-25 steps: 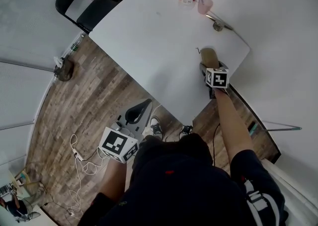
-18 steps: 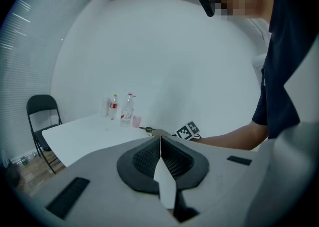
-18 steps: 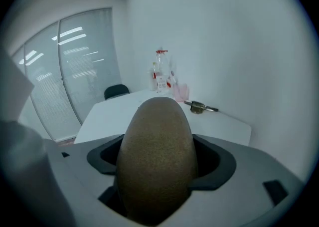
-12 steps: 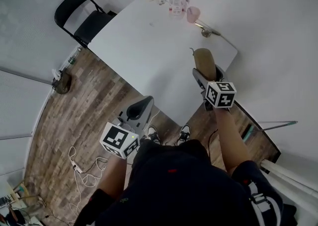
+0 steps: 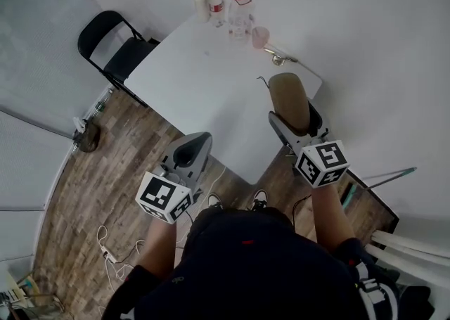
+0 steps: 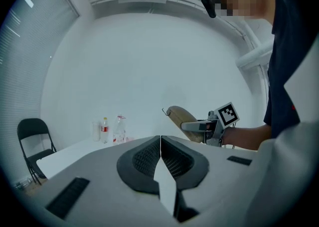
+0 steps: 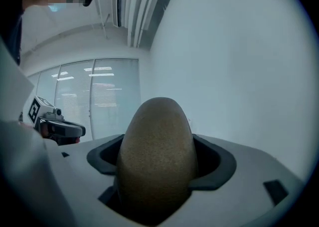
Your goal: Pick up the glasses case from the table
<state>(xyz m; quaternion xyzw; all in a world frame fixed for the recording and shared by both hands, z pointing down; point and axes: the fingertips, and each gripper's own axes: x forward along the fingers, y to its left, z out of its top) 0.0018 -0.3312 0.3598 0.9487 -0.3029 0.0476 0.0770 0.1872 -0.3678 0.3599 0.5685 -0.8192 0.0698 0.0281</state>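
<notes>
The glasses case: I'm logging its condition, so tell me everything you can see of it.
The glasses case is a tan-brown, rounded oblong shell with a finely grained, fabric-like surface, and it appears closed. A small dark loop sticks out at its far end. The right gripper is clamped on its near end, a jaw on either side, so it points forward and up. It seems to hang above the white table, touching nothing else.
</notes>
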